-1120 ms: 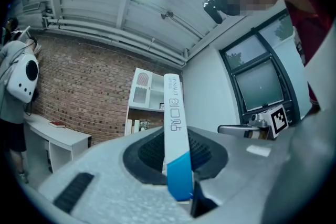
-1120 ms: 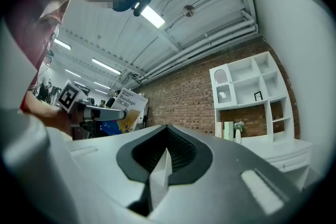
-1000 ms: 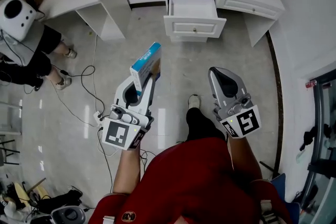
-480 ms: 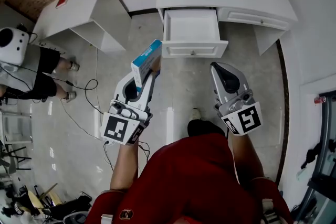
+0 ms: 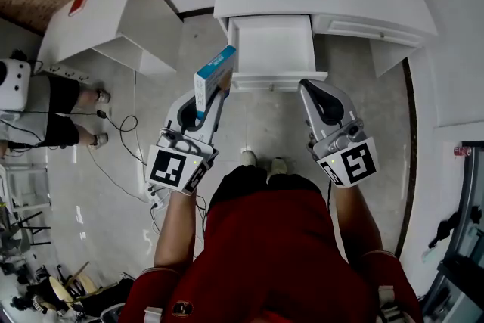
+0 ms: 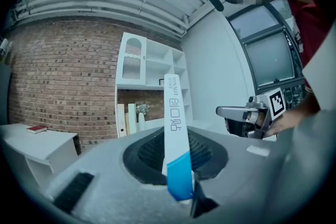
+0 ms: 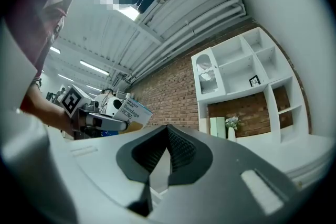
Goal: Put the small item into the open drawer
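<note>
Head view: the left gripper clamps the small blue-and-white box upright just beside the front left corner of the open drawer, not yet inside, while the right gripper, jaws closed on nothing, hovers at the drawer's front.

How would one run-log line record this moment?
left gripper: shut on box; right gripper: shut, empty; drawer: open; box: outside drawer

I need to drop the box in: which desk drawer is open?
The left drawer, pulled out with its white inside showing; the drawer to its right sits flush and shut.
</note>
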`<state>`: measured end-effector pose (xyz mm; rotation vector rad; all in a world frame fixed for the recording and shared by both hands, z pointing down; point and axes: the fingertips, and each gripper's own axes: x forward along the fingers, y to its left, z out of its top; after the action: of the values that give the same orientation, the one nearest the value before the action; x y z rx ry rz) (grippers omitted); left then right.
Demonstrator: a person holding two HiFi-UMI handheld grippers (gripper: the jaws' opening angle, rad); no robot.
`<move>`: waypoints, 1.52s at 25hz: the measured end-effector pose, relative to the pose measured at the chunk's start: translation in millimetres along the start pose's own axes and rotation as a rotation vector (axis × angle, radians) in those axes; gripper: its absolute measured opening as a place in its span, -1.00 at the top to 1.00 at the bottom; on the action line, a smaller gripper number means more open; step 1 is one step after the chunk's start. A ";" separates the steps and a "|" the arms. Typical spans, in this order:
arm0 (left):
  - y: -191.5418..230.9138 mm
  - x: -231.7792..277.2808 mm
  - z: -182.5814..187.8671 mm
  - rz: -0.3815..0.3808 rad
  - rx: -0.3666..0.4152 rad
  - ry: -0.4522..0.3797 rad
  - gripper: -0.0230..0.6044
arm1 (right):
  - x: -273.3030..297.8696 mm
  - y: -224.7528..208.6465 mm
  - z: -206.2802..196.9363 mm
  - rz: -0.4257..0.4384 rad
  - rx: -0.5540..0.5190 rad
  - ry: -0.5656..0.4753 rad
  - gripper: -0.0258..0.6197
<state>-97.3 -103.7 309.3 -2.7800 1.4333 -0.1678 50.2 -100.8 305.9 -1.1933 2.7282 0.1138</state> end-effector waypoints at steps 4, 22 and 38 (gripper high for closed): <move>18.2 28.8 -17.3 -0.031 -0.004 0.040 0.71 | 15.1 -15.8 -10.8 -0.026 -0.012 0.027 0.89; 122.7 184.4 -156.0 -0.320 0.094 0.365 0.71 | 138.6 -96.2 -77.8 -0.210 -0.033 0.159 0.89; 129.1 277.2 -320.7 -0.523 0.110 0.740 0.70 | 177.4 -142.0 -112.1 -0.398 -0.040 0.253 0.89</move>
<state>-74.4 -390.9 646.0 -3.0546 0.6346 -1.3371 22.9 -340.4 384.0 -1.8478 2.6301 -0.0348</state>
